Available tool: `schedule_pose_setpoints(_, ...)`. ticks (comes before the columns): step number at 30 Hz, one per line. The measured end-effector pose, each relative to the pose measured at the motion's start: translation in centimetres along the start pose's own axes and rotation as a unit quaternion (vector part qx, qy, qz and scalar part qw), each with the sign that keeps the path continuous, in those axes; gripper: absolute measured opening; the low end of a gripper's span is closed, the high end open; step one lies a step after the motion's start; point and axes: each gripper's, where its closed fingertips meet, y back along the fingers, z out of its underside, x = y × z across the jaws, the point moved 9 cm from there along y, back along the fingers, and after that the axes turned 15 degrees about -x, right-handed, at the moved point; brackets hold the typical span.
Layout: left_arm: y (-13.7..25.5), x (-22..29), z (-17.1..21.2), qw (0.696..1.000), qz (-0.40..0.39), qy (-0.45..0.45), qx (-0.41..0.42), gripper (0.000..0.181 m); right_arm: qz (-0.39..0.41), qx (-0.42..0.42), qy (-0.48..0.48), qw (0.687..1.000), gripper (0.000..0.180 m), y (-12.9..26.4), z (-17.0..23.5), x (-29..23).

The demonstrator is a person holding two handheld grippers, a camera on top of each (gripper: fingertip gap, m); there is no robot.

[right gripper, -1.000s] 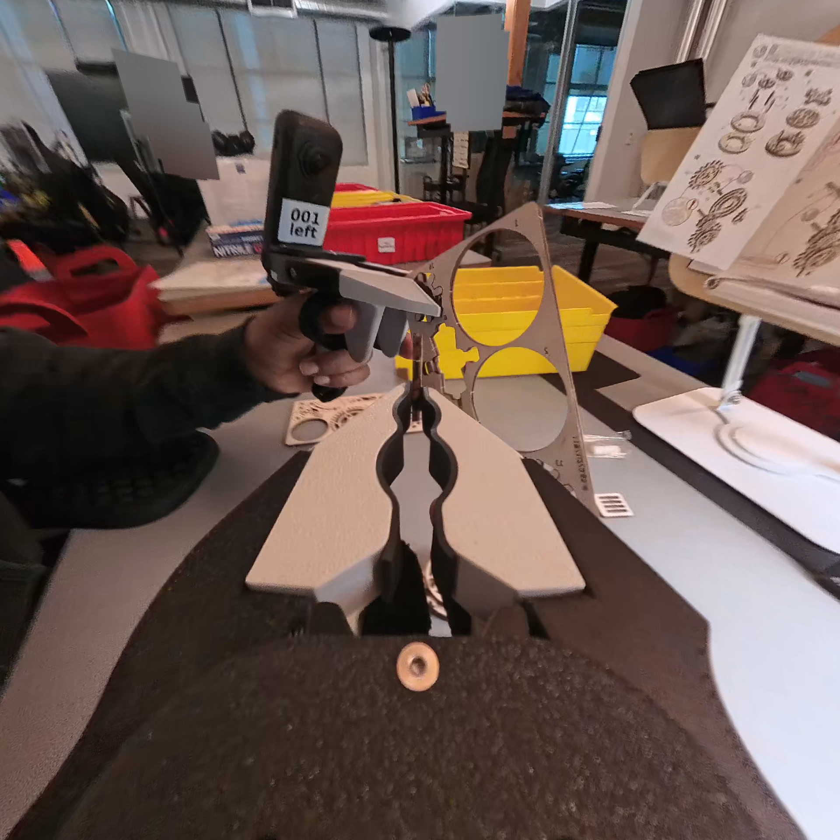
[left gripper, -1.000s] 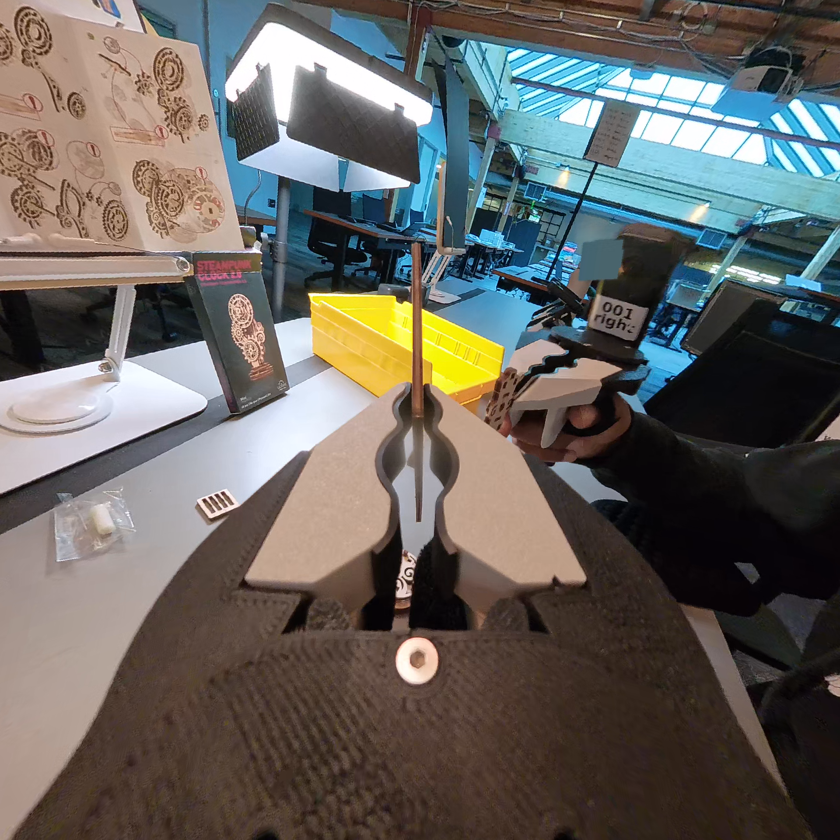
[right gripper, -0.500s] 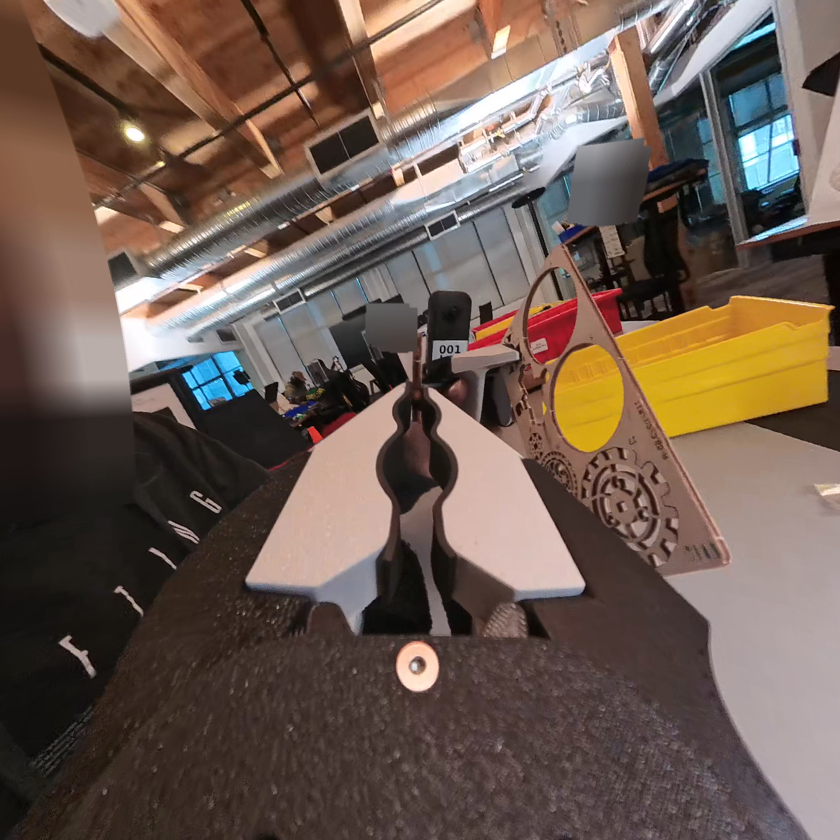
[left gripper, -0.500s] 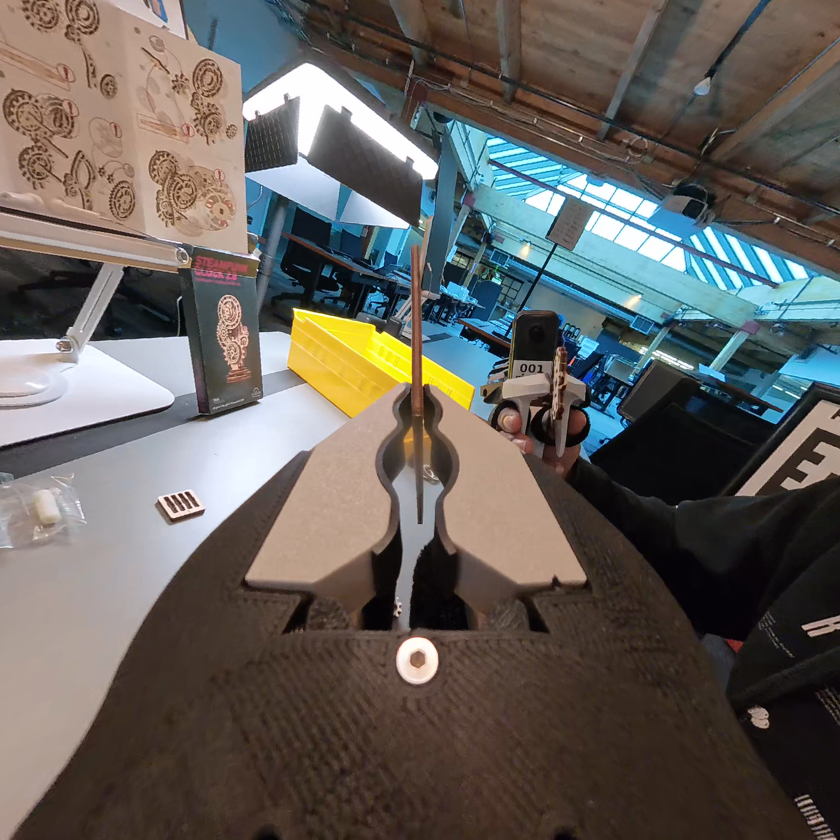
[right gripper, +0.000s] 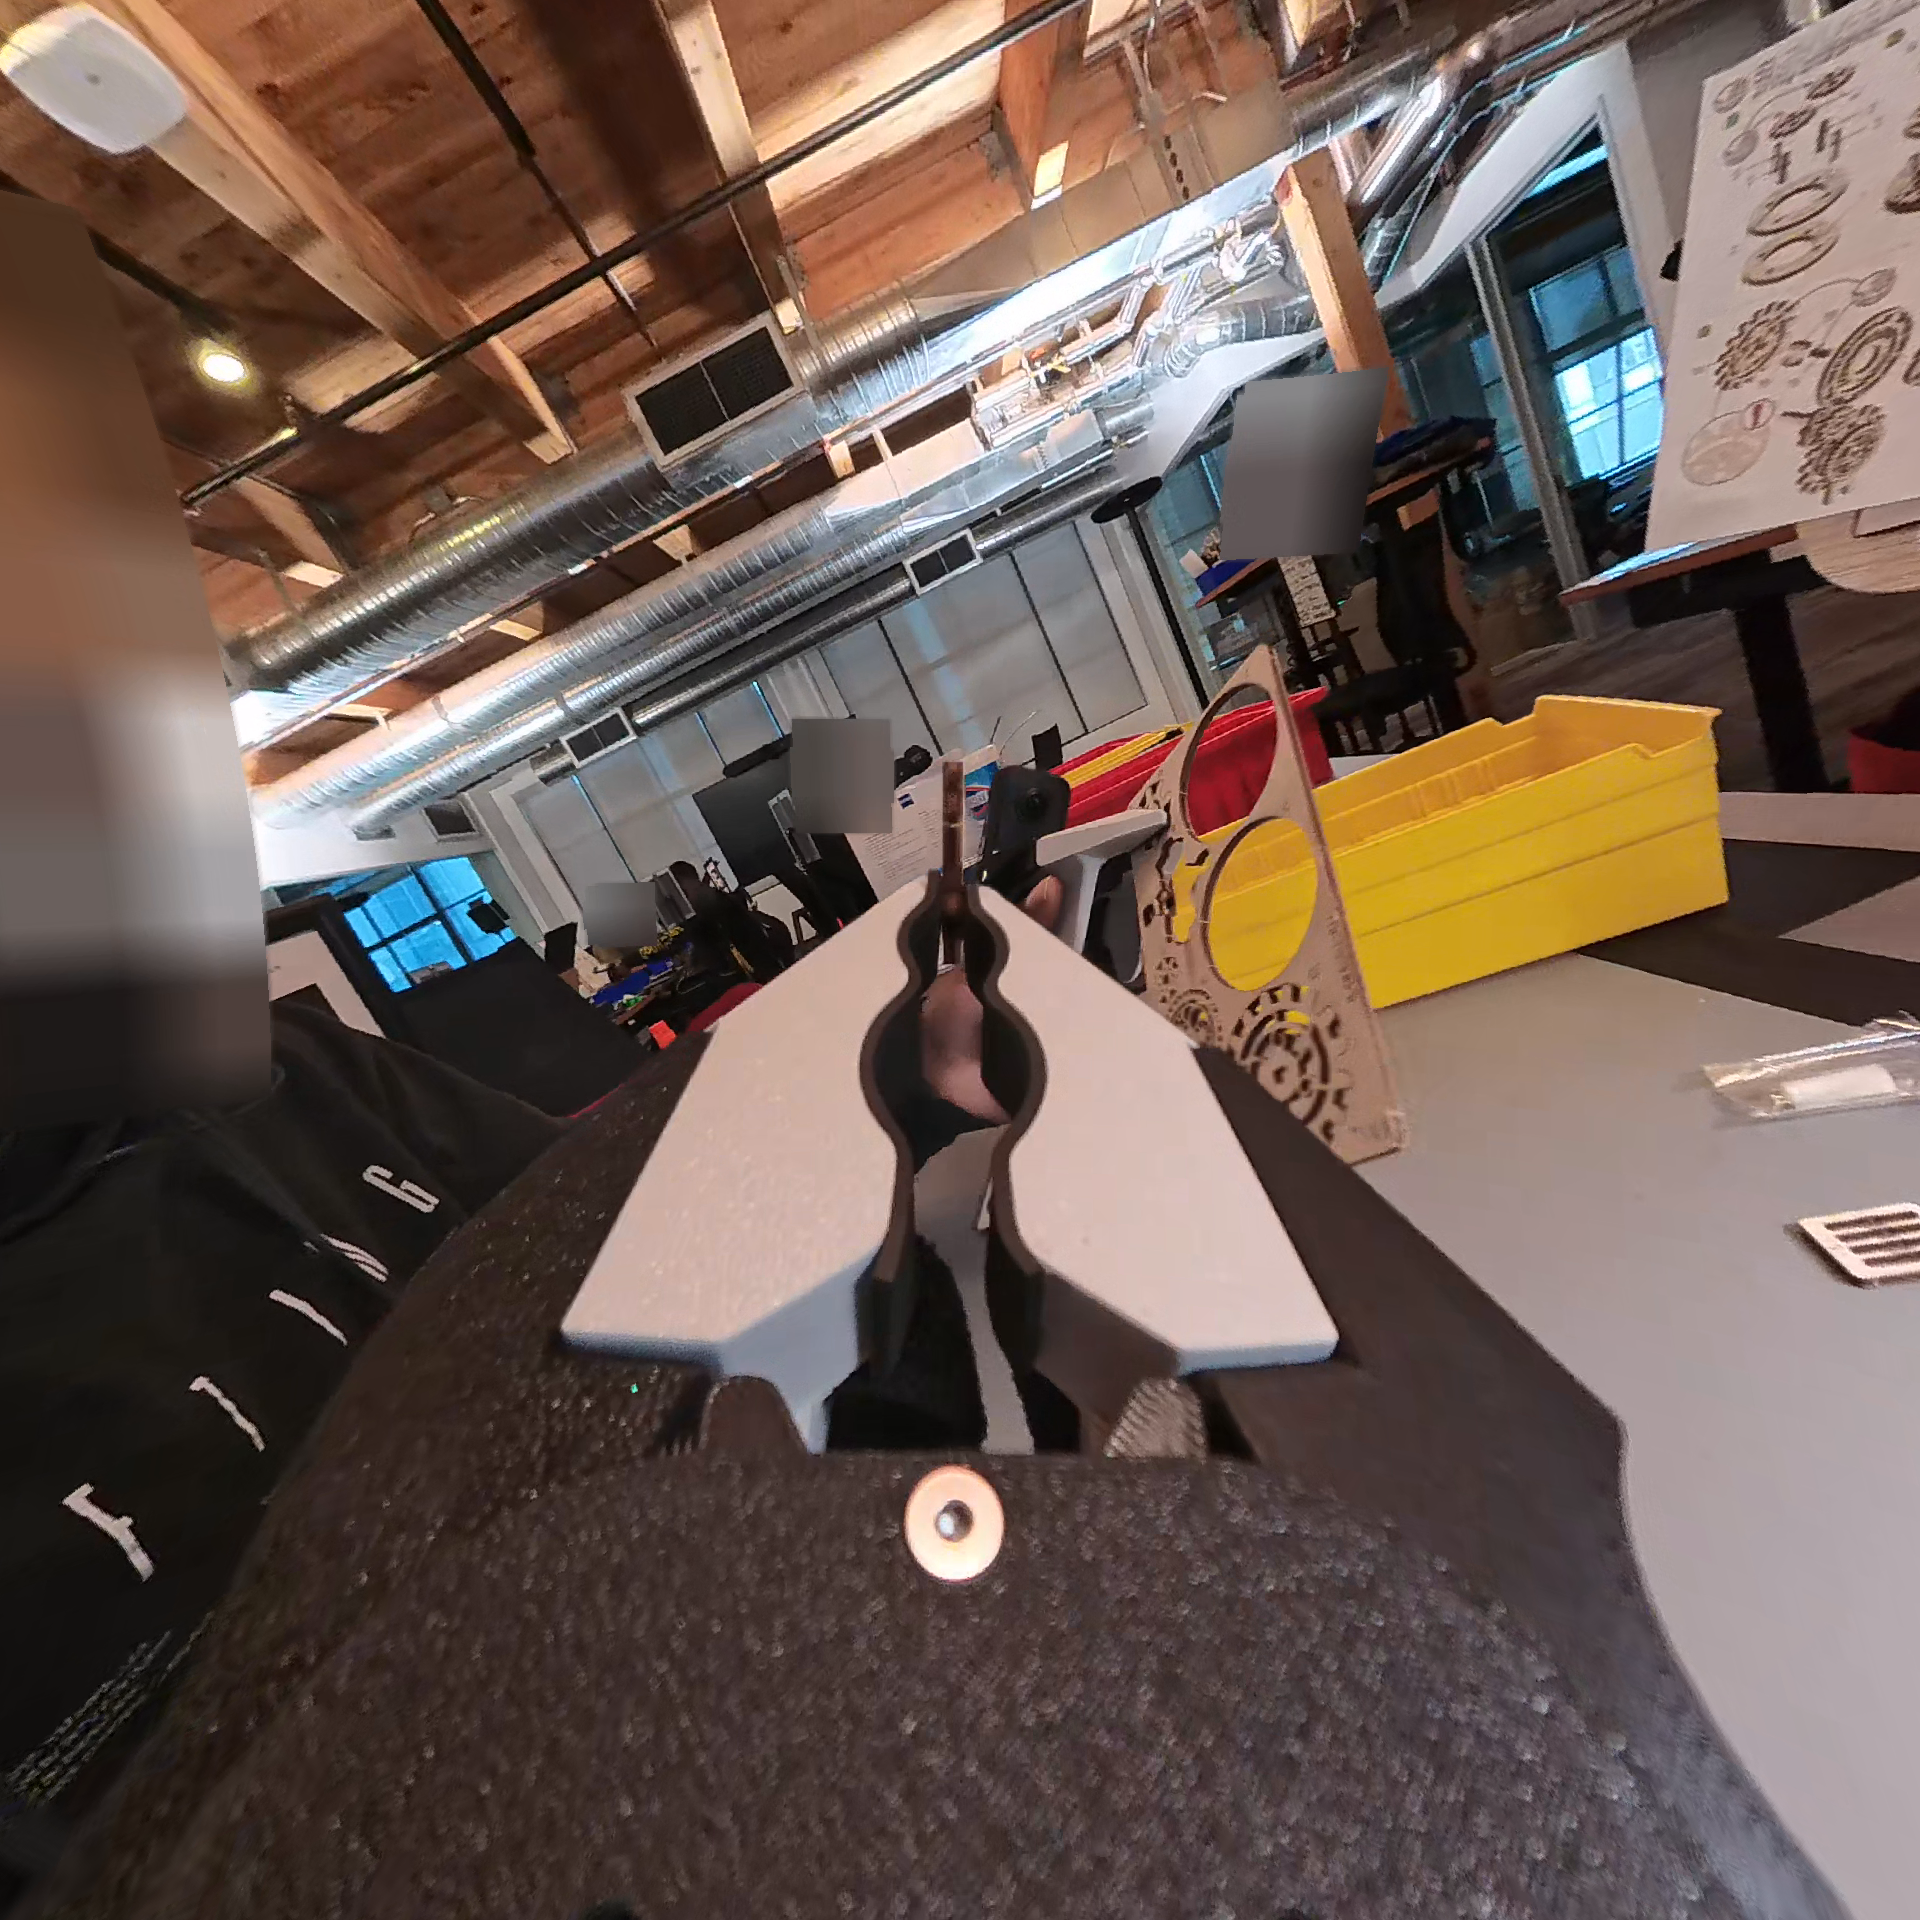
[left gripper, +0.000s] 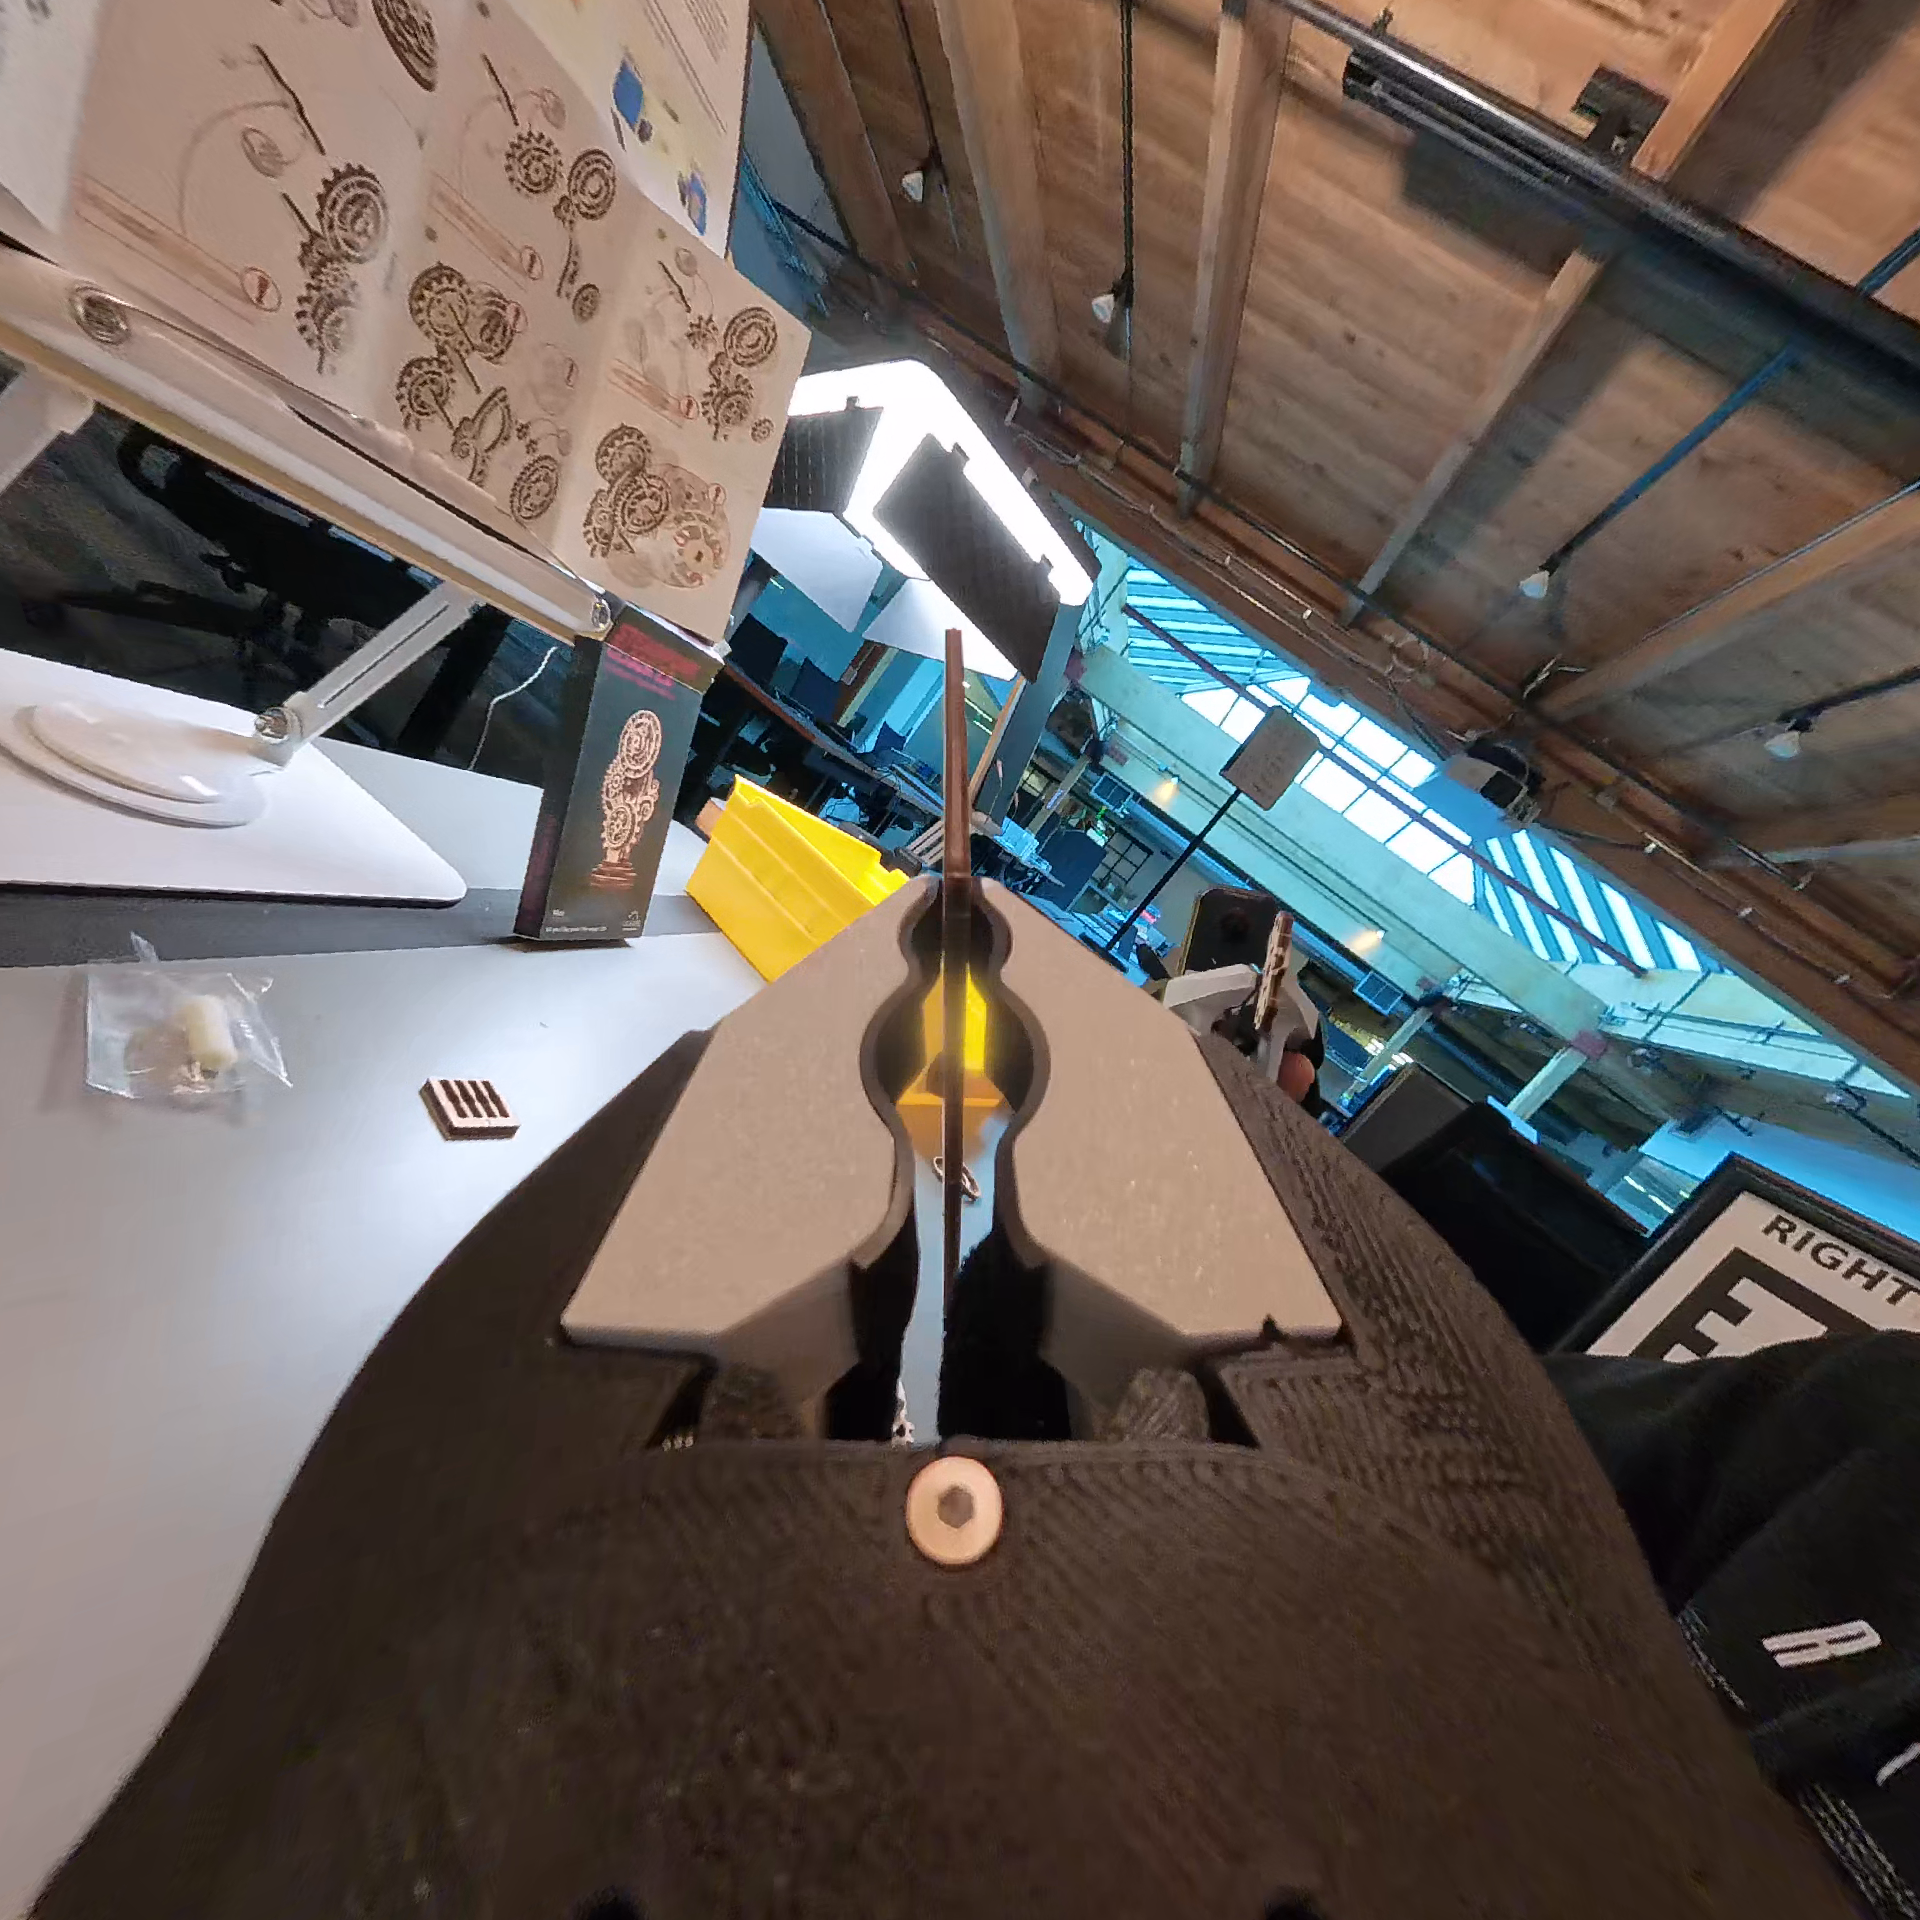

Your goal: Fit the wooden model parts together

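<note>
My left gripper (left gripper: 954, 896) is shut on a thin wooden sheet (left gripper: 953, 769), seen edge-on and upright between the tips. In the right wrist view this sheet (right gripper: 1340, 997) is a laser-cut panel with large round holes and gear outlines, held by the left gripper (right gripper: 1127, 831) above the grey table (right gripper: 1558, 1299). My right gripper (right gripper: 953, 896) is shut on a small wooden part (right gripper: 952, 821) that sticks up past the tips. In the left wrist view the right gripper (left gripper: 1262, 1013) holds that part (left gripper: 1277, 966) off to the right, apart from the sheet.
A yellow bin (left gripper: 790, 883) stands behind the sheet, with a red bin (right gripper: 1288, 743) farther back. A dark kit box (left gripper: 613, 821), a plastic bag of small parts (left gripper: 177, 1029) and a small slotted wooden piece (left gripper: 470, 1109) are on the table. A white stand (left gripper: 208, 810) carries instruction sheets (left gripper: 468, 312). The grippers' ends are close to 15 centimeters from one another.
Both grippers have tilted upward, so more ceiling shows. The right gripper has drawn back from the sheet with its small part. The left gripper still holds the sheet.
</note>
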Motion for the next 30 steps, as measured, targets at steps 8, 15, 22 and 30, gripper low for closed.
schedule_pose_setpoints(8,0.1,-2.0,1.6,0.998,-0.029,0.02,-0.043,0.002,0.023,0.007,-0.013,1.0,0.001,0.8,0.1,1.0)
schedule_pose_setpoints(15,0.4,-1.7,1.7,0.998,-0.034,-0.017,-0.054,0.002,0.033,-0.003,-0.018,0.999,0.001,0.5,0.7,1.4)
schedule_pose_setpoints(22,3.1,-0.6,-1.4,0.994,0.026,-0.022,0.099,0.001,0.03,-0.001,-0.02,0.999,0.002,-0.5,1.2,1.4)
schedule_pose_setpoints(30,8.8,6.9,-7.3,0.935,0.197,-0.107,0.276,0.001,-0.034,0.114,0.028,0.993,0.001,0.1,-3.4,-1.8)
